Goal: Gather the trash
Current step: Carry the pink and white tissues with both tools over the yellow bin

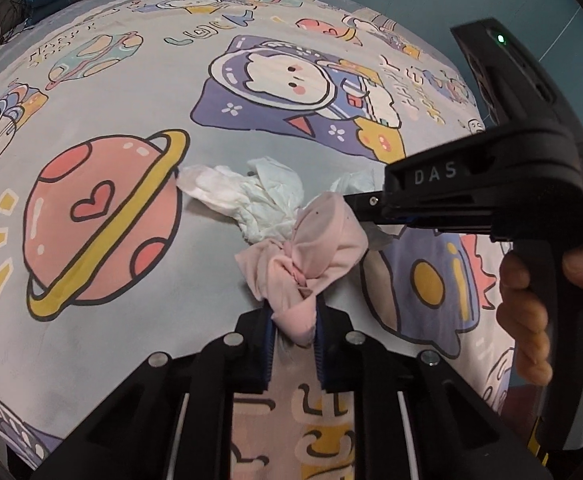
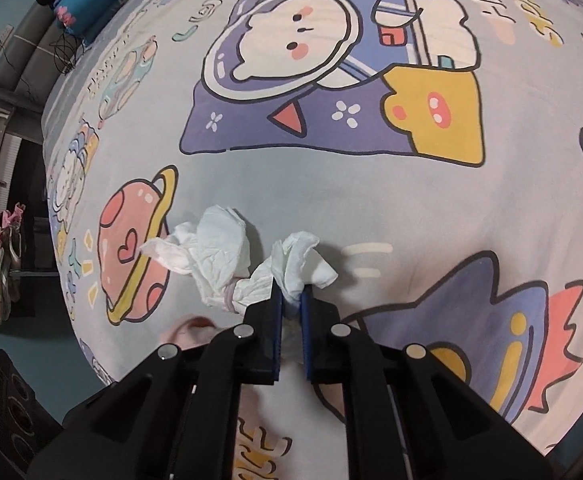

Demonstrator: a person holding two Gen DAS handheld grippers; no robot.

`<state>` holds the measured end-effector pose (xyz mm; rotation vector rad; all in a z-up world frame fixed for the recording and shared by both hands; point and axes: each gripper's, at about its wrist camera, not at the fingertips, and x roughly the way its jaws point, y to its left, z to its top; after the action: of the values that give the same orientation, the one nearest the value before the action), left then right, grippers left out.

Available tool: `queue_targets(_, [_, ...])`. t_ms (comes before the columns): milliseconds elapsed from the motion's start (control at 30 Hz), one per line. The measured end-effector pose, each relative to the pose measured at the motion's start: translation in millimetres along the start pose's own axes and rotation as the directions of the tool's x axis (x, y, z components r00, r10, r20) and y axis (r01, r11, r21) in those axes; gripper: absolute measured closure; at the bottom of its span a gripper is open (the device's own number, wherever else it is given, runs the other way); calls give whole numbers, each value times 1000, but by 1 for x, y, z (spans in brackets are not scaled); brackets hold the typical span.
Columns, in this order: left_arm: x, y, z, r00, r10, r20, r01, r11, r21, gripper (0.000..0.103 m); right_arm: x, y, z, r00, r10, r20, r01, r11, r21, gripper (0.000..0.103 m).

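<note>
On the cartoon-print bed sheet [image 1: 131, 240], our left gripper [image 1: 293, 320] clamps the pink cloth [image 1: 311, 256]; our right gripper [image 2: 289, 300] clamps the white tissue [image 2: 299, 260]. We lift both straight, gripping firmly.

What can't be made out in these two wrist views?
- Left wrist view: the right gripper tips, hidden behind the pink cloth that the left gripper pinches.
- Left wrist view: the right end of the white tissue, covered by the cloth and gripper body.
- Right wrist view: the pink cloth, mostly hidden behind the gripper frame.
</note>
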<state>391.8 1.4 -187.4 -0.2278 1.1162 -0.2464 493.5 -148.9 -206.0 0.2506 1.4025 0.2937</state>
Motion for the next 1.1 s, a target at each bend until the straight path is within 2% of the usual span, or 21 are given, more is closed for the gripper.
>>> queue_targets(100, [-14, 3, -4, 1000, -20, 3, 20, 1000, -11, 88, -11, -2, -5, 1000, 20, 17, -20, 1000, 9, 96])
queue_targets(333, [-53, -1, -17, 998, -17, 65, 15, 999, 31, 88, -51, -7, -24, 994, 70, 81, -71, 997, 7, 96])
queue_targets(633, [-107, -14, -40, 990, -43, 133, 37, 998, 50, 88, -107, -29, -61, 979, 111, 174, -116, 993, 24, 96])
queue_targets(767, [-130, -27, -51, 985, -44, 164, 31, 996, 84, 88, -134, -42, -85, 968, 125, 216, -134, 991, 26, 96])
queue_targets(1100, [-176, -75, -83, 972, -118, 202, 78, 977, 198, 88, -195, -83, -153, 932, 147, 332, -178, 982, 67, 96])
